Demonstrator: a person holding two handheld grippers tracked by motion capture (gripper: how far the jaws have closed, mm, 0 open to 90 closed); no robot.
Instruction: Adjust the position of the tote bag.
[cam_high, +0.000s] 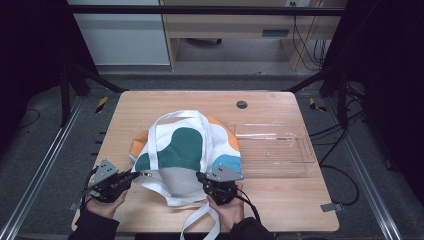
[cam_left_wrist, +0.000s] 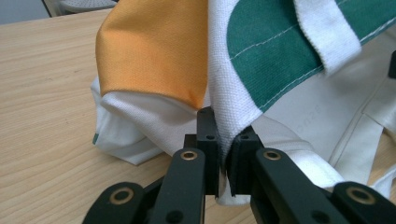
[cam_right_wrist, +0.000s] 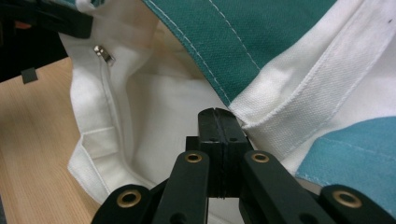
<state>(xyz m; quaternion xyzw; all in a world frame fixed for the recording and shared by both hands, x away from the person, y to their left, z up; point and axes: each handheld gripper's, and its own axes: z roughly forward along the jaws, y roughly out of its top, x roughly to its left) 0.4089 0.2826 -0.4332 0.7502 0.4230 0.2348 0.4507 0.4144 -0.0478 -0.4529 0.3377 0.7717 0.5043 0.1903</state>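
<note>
Pinching white canvas between its pads, my left gripper (cam_left_wrist: 226, 140) is clamped on the near edge of the tote bag (cam_high: 187, 155); in the left gripper view a fold of the cloth runs down into the narrow gap between the black jaws, with an orange panel (cam_left_wrist: 149, 51) bunched just above and to the left and a dark green patch (cam_left_wrist: 275, 42) on the other side. From the high view I see that gripper (cam_high: 136, 175) at the bag's near left corner, my hand (cam_high: 105, 205) behind it on the wooden table (cam_high: 280, 200)

My right gripper (cam_right_wrist: 218, 122) has its jaws pressed flat together, and I see no cloth between the tips in the right gripper view. They sit right at the bag's open mouth, just beside the spot where a white strap (cam_right_wrist: 322, 79) is stitched over the green fabric, with a blue patch (cam_right_wrist: 355, 158) to the right and the pale lining (cam_right_wrist: 154, 107) opening to the left. A small metal snap (cam_right_wrist: 103, 52) shows on the lining's edge. From above, this gripper (cam_high: 202, 177) is at the bag's near right corner

The bag lies mid-table, its mouth towards me, one handle (cam_high: 175, 120) looped across its top and the other handle (cam_high: 200, 220) trailing off the near edge between my forearms. Just right of the bag rests a clear plastic tray (cam_high: 300, 150), touching or nearly touching it. A dark round grommet (cam_high: 242, 104) sits in the tabletop beyond
</note>
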